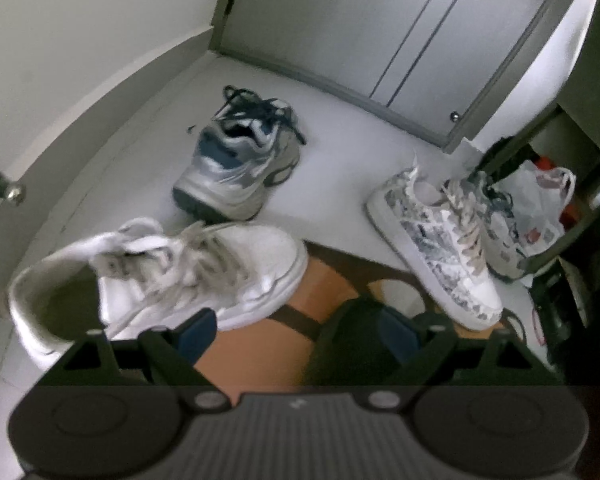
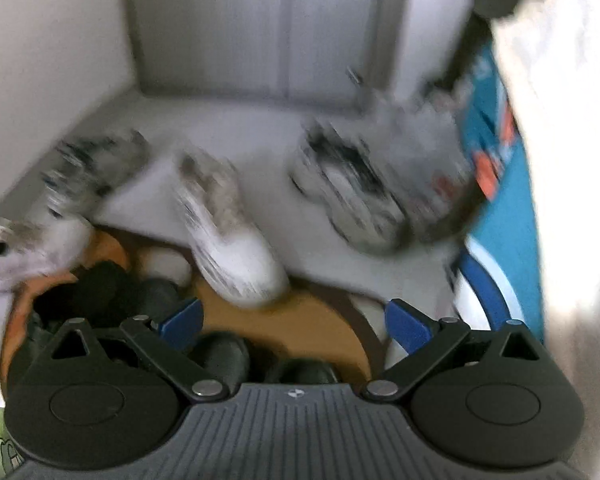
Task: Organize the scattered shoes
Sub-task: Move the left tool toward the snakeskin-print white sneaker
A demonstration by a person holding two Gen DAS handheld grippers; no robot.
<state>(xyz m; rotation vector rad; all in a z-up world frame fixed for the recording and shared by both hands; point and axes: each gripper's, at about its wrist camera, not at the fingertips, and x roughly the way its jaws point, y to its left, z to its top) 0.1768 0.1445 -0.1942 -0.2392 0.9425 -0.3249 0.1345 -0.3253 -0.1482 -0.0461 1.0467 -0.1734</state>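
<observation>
Plainly both tongs (image 1: 296, 330) (image 2: 294, 322) wide (empty), white sneaker (image 1: 160, 276), no readable labels.

Two wrist views, both angled steeply down at the floor.
Left looking close over white sneaker (image 1: 156, 280) toward closet doors (image 1: 380, 40); right, blurred, facing the same doors (image 2: 260, 32). Shared: patterned sneaker (image 1: 436, 248) (image 2: 228, 240), orange mat (image 1: 324, 280) (image 2: 284, 320).
</observation>
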